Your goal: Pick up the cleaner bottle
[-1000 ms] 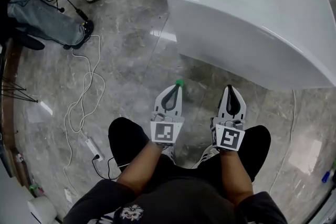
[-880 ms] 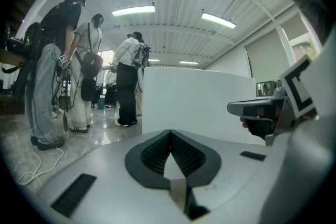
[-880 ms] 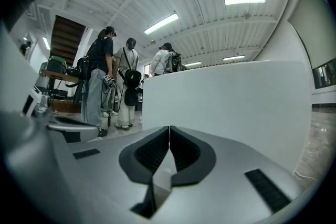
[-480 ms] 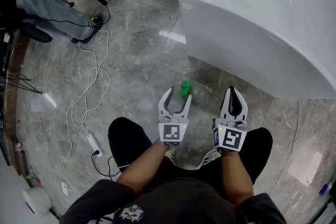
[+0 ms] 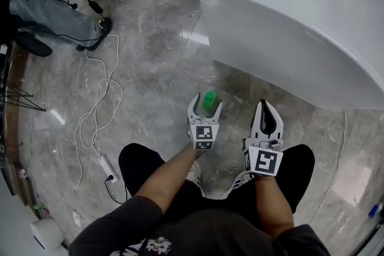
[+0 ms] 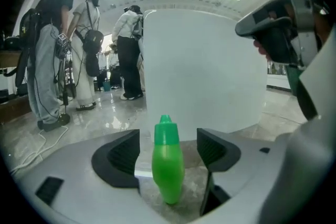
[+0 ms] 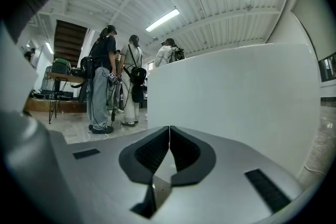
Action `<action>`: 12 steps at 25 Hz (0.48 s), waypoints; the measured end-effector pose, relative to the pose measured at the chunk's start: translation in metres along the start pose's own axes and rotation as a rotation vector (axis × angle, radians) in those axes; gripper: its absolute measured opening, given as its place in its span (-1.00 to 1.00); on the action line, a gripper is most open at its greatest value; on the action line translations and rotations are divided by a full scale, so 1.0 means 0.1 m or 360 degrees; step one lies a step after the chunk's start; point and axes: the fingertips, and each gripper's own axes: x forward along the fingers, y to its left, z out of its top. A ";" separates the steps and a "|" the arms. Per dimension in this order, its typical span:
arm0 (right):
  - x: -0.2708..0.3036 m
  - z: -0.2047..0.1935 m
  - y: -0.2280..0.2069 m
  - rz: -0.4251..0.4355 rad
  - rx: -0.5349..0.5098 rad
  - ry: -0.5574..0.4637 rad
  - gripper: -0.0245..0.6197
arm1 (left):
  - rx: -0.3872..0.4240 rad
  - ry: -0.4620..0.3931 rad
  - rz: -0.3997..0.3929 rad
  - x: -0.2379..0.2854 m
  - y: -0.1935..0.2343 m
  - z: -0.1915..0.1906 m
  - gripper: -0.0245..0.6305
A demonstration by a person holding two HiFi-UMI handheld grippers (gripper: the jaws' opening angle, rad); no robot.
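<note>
**A:** Where is the cleaner bottle (image 6: 168, 168)?

**B:** It stands upright on the grey marble floor (image 5: 150, 69). It is green all over, with a pointed green cap. It is just in front of the person's knees and near the foot of the big white counter (image 5: 288, 21).

**A:** Does anything have hold of it?

**B:** No. The left gripper (image 5: 207, 100) is down around it, with one jaw on each side. Its jaws are opening, and the left gripper view shows a clear gap between the bottle and each dark ribbed pad. The bottle sits about midway between them and touches neither.

**A:** And the other claw?

**B:** The right gripper (image 5: 264, 104) is just beside the left one, on the counter side. Its jaws are pressed together tip to tip, with nothing between them. It points towards the counter wall, apart from the bottle.

**A:** What lies further out?

**B:** A white cable (image 5: 96, 99) loops across the floor on the left, well away from the bottle, and runs down to a power strip (image 5: 107, 168). In the top left corner a seated person's leg (image 5: 48, 9) in jeans shows. In the left gripper view several people (image 6: 128, 50) stand beyond the counter under ceiling strip lights.
</note>
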 end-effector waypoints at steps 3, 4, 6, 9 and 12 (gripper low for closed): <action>-0.04 -0.07 -0.01 -0.0010 -0.0009 0.0022 -0.87 | -0.0042 0.0046 0.0037 0.13 0.02 -0.23 0.08; -0.06 -0.09 -0.01 -0.0012 -0.0012 0.0029 -0.87 | -0.0054 0.0054 0.0048 0.17 0.03 -0.30 0.08; -0.09 -0.13 0.00 -0.0011 -0.0017 0.0043 -0.87 | -0.0072 0.0061 0.0070 0.26 0.05 -0.42 0.08; -0.13 -0.18 0.02 -0.0008 -0.0032 0.0060 -0.87 | -0.0075 0.0059 0.0095 0.40 0.07 -0.59 0.08; -0.19 -0.23 0.02 -0.0015 -0.0038 0.0083 -0.87 | -0.0081 0.0050 0.0103 0.51 0.09 -0.71 0.07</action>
